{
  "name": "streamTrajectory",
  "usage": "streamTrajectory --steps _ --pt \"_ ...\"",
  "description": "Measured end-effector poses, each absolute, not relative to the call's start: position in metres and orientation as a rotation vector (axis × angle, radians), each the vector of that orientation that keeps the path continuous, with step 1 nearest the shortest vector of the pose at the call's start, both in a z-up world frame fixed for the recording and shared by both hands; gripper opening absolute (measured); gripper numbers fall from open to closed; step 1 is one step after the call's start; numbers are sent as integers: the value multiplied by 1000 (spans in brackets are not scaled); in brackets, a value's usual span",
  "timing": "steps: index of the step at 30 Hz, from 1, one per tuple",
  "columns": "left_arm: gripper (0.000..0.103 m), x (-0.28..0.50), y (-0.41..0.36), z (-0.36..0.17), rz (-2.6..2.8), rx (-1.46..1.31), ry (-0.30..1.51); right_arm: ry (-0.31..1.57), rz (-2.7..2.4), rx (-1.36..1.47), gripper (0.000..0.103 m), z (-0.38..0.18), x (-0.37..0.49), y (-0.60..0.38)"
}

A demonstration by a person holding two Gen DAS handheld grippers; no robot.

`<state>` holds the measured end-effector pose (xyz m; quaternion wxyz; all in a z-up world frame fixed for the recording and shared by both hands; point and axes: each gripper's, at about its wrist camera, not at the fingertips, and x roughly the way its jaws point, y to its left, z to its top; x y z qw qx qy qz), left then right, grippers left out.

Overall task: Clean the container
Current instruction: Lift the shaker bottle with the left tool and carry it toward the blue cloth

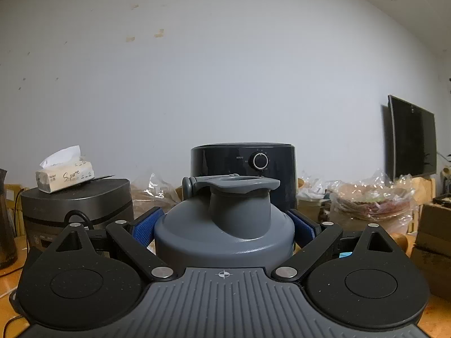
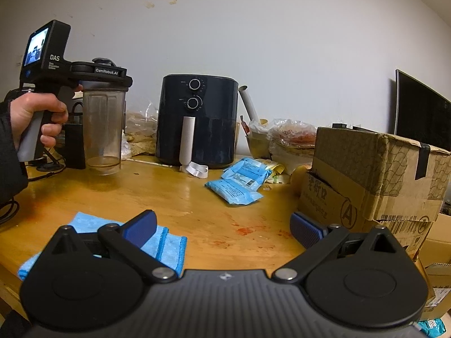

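Right wrist view: clear, grimy container (image 2: 103,129) pinched in left gripper (image 2: 104,84) jaws, right gripper (image 2: 222,228) jaws spread.

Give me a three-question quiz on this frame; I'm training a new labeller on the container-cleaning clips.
1. True or false: the left claw is closed on the bottle's grey lid.
2. Which lies nearest the right claw? A) blue cloth B) air fryer C) cardboard box
3. Fill in: the clear bottle is ___ the table.

Key: 1 true; 2 A; 3 lifted just off.
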<state>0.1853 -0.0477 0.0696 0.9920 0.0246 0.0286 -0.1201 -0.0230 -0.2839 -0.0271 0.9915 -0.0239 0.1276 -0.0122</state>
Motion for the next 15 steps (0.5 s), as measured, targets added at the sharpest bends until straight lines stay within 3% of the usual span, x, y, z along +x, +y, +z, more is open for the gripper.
streamTrajectory --steps 15 --pt "94 157 -36 70 -234 32 78 242 -11 -55 103 -22 -35 -279"
